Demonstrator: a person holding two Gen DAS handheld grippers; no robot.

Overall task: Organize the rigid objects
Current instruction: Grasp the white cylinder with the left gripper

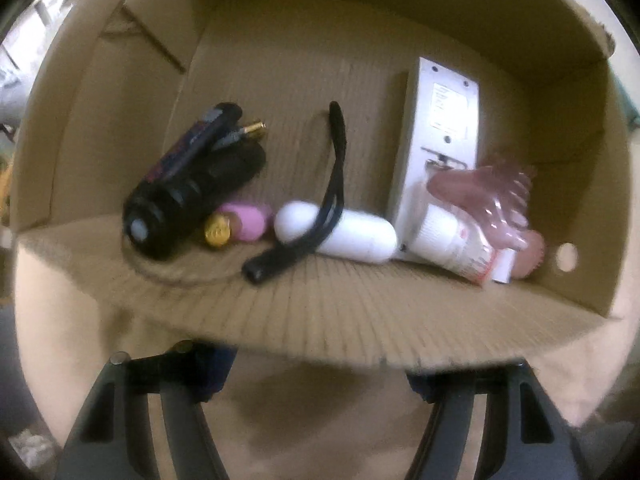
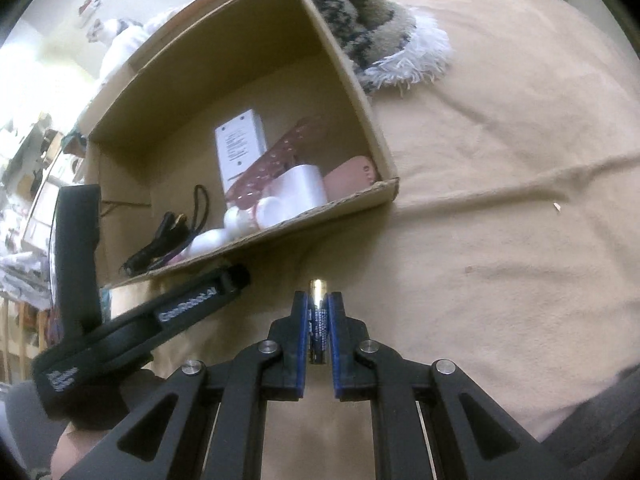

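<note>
My right gripper [image 2: 319, 308] is shut on a dark blue battery [image 2: 319, 332] with a gold tip, held over the beige cloth just in front of the cardboard box [image 2: 352, 200]. In the left wrist view my left gripper [image 1: 320, 372] is open and empty at the box's near wall [image 1: 320, 320]. One of its fingers [image 2: 192, 304] shows in the right wrist view. Inside the box lie a black flashlight [image 1: 188, 196], a pink battery [image 1: 244, 222], a white capsule-shaped item [image 1: 348, 236] under a black strap [image 1: 332, 184], a grey-white device [image 1: 436, 132], a white bottle [image 1: 452, 244] and a pink comb [image 1: 492, 196].
The box sits on a beige cloth [image 2: 500, 200] with soft folds. A furry patterned fabric with a white fringe [image 2: 380, 28] lies behind the box's right corner. Cluttered furniture fills the far left [image 2: 24, 200]. A person's hand [image 2: 68, 448] holds the left gripper.
</note>
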